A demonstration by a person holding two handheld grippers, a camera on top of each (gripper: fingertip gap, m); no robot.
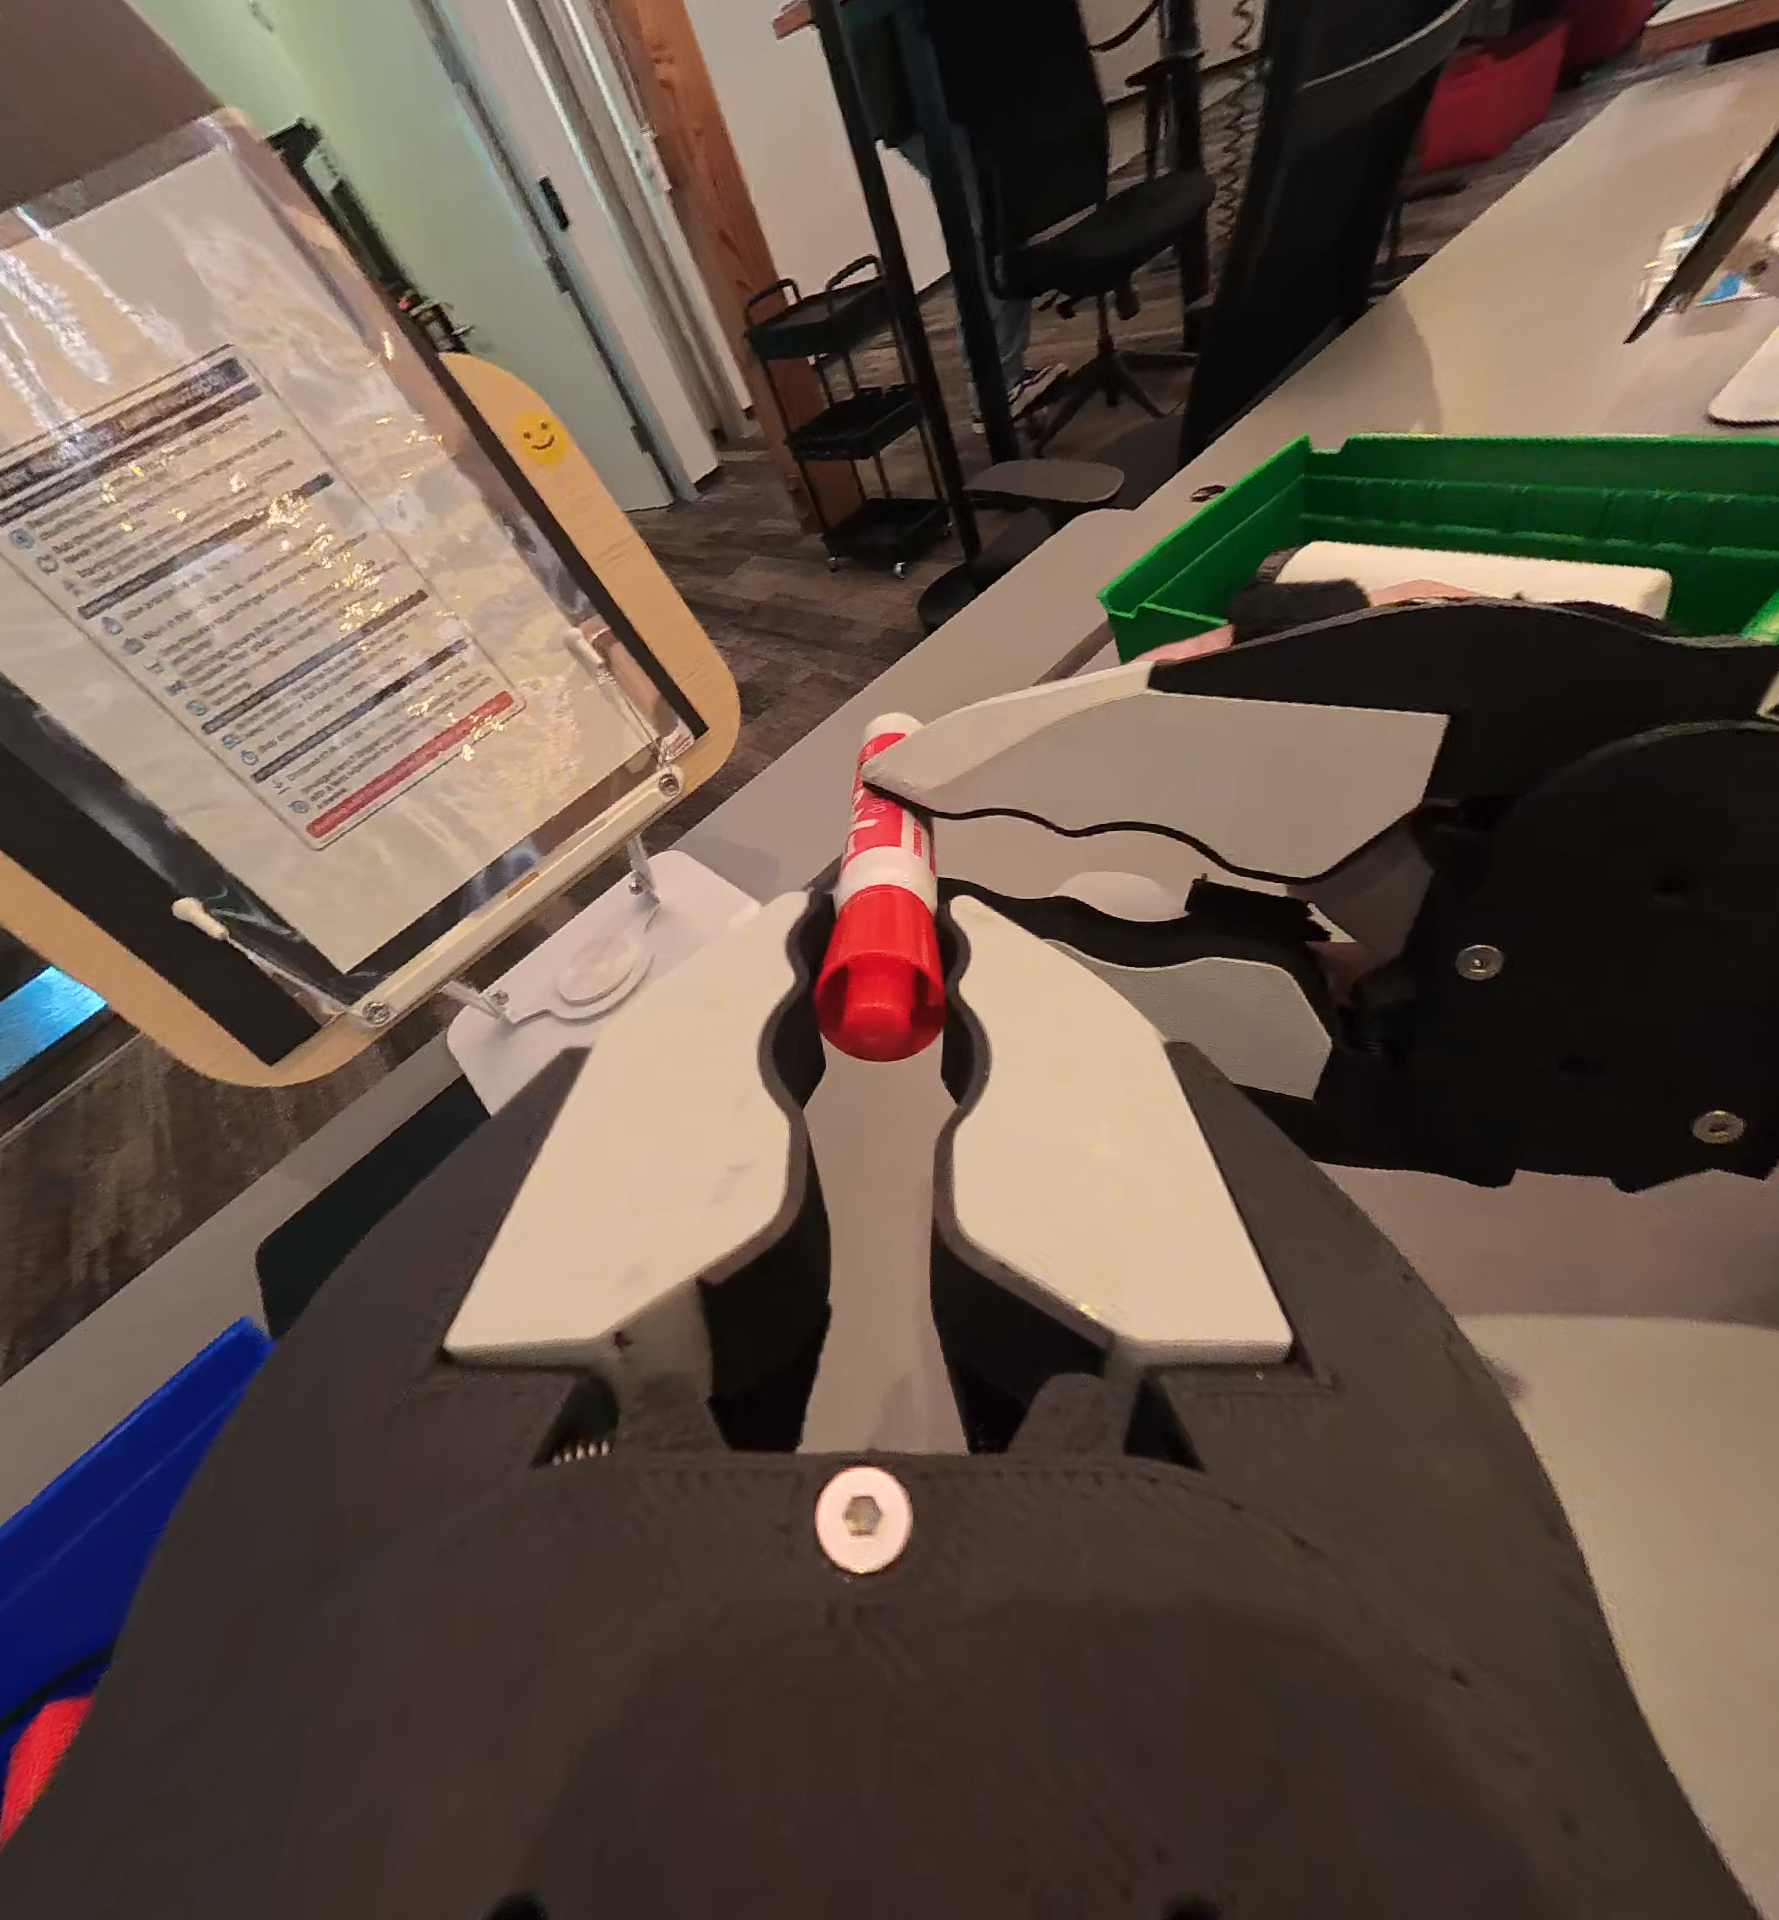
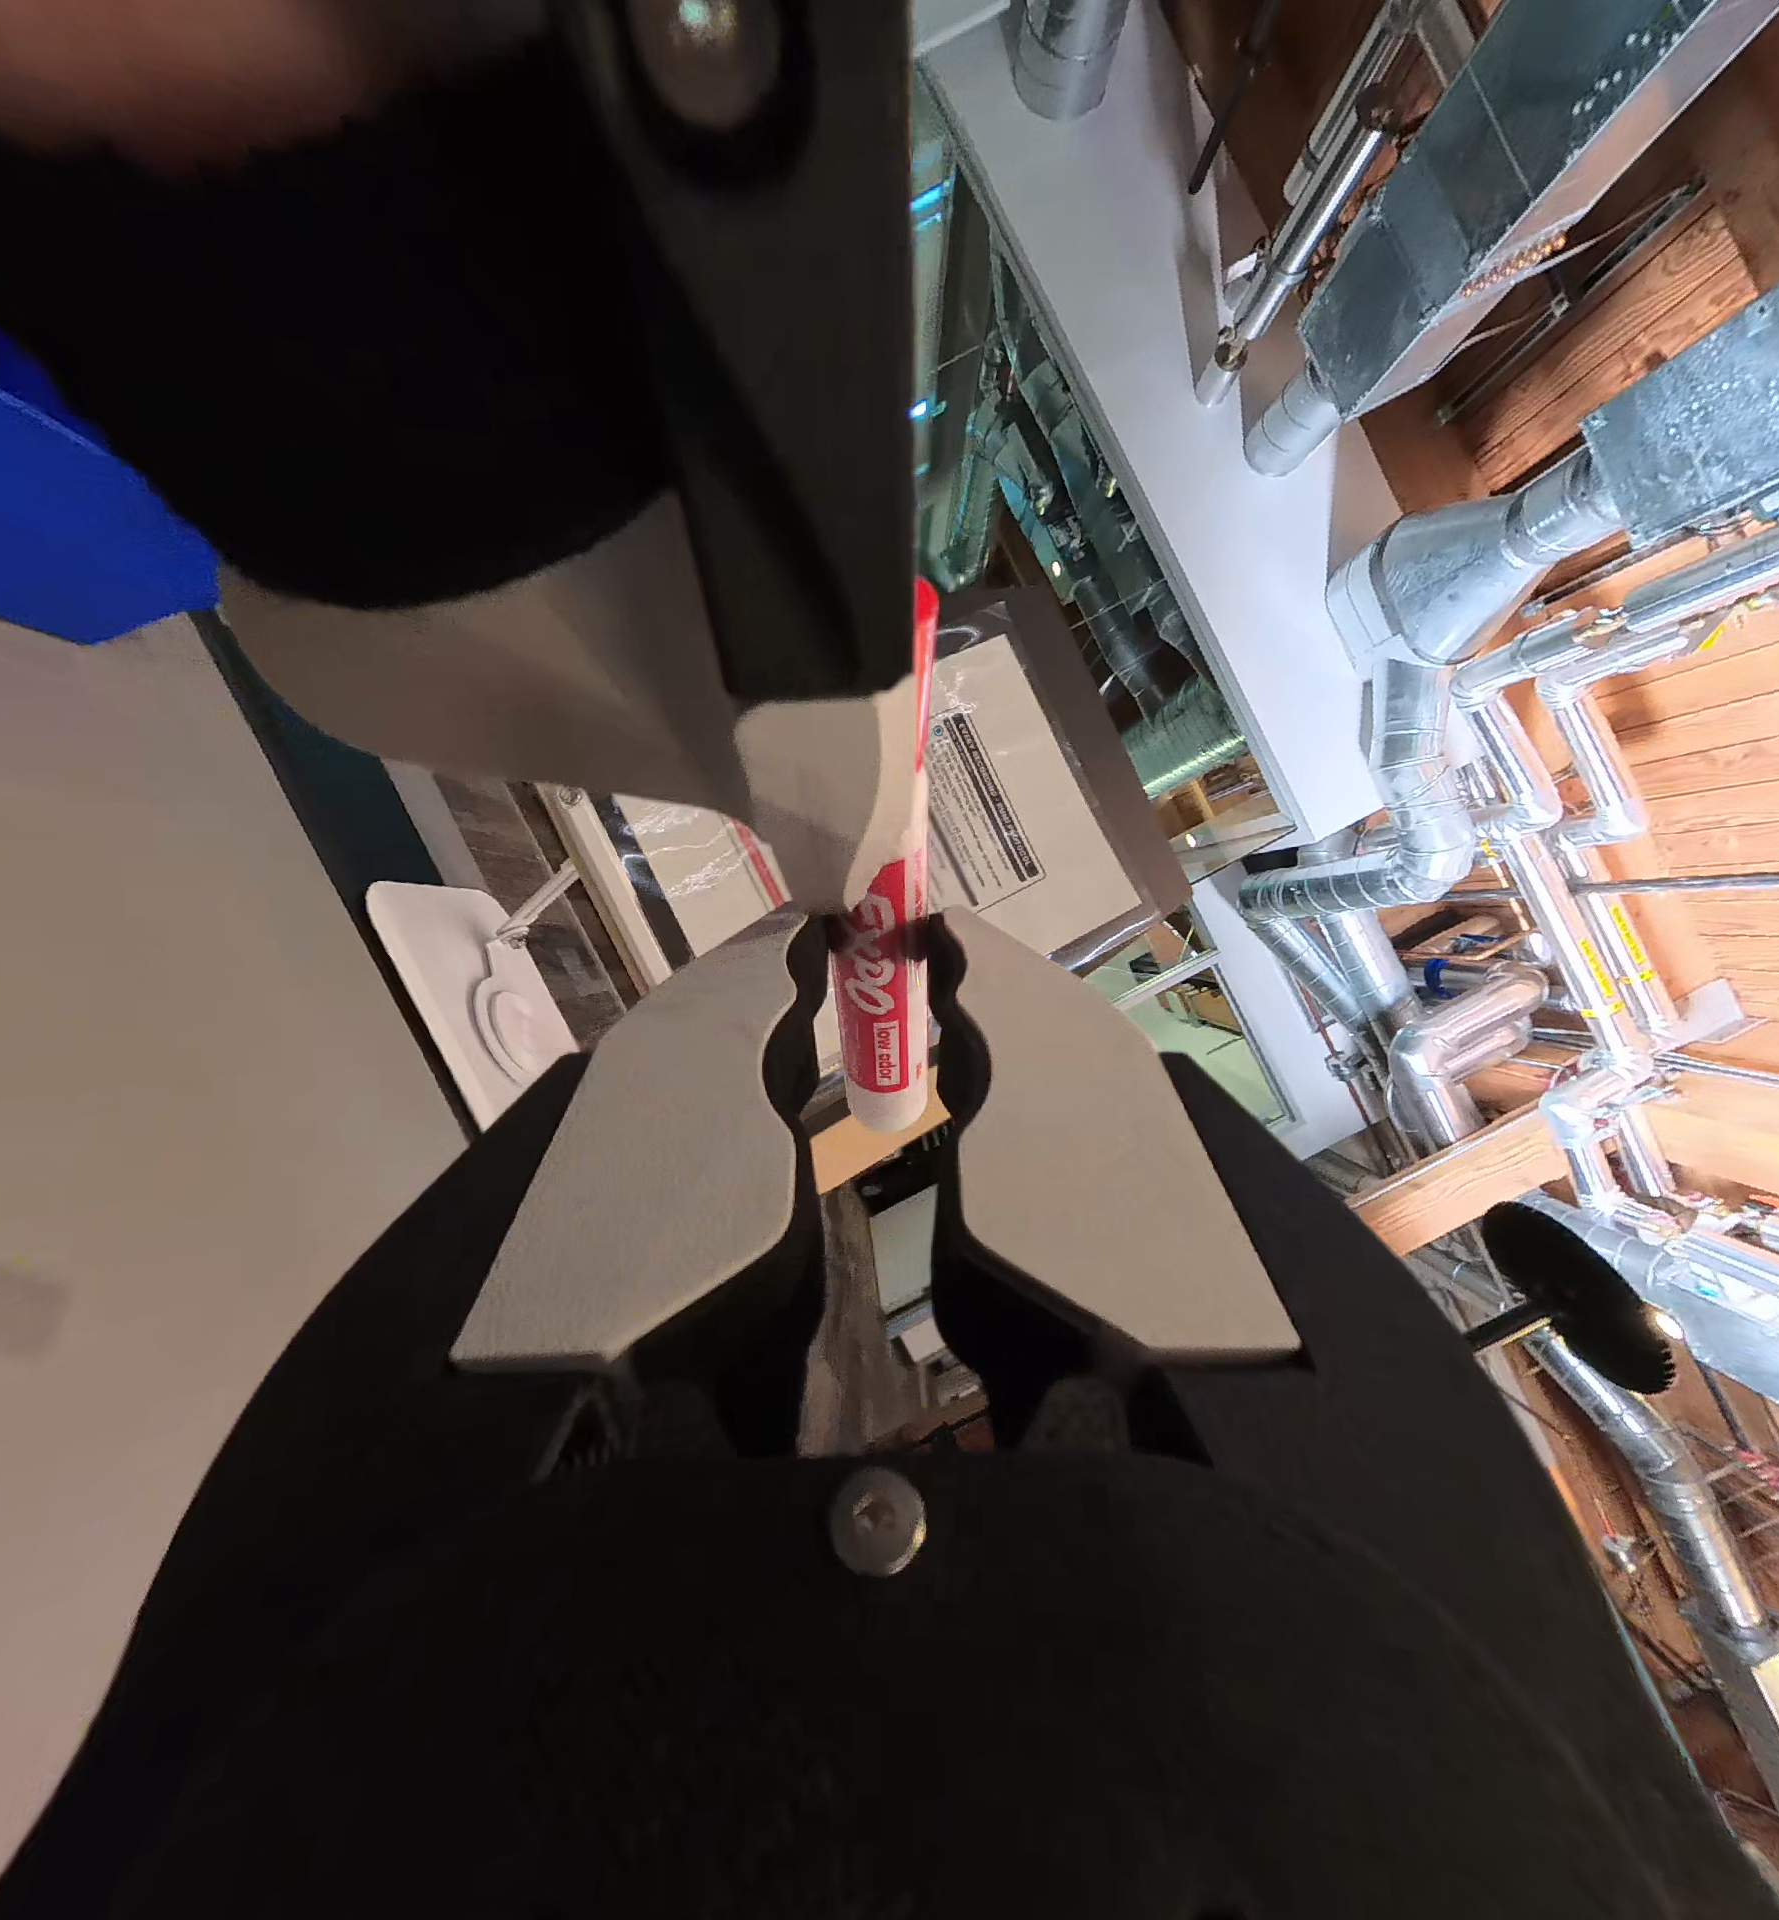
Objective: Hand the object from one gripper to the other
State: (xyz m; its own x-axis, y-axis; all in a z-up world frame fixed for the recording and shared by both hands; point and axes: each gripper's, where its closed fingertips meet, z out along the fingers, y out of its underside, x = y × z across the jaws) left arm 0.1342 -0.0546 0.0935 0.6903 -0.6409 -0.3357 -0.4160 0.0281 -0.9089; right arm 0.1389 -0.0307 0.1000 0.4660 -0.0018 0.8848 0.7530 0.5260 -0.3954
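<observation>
Left wrist view: the left claw (image 1: 880, 977) is clamped on the red cap end of a marker (image 1: 885, 883), which is held in the air above the grey tabletop (image 1: 1643, 1403). The marker's white-and-red barrel points forward, away from the camera. The right claw (image 1: 890, 769) enters from the right, its pale fingers (image 1: 1124, 758) crossing the barrel near the far end; one fingertip touches the barrel. A green bin (image 1: 1487, 499) sits on the tabletop behind the right claw, and a blue bin (image 1: 54, 1538) shows at lower left. A clear sign holder (image 1: 272, 582) stands to the left on a white base.

Right wrist view: the right claw (image 2: 880, 966) is closed on the marker's (image 2: 880, 1018) white-and-red barrel, near the butt end. The left claw (image 2: 890, 821) reaches in from above and grips the same marker farther along. Both claws thus hold the marker at once, at opposite ends, close together.
</observation>
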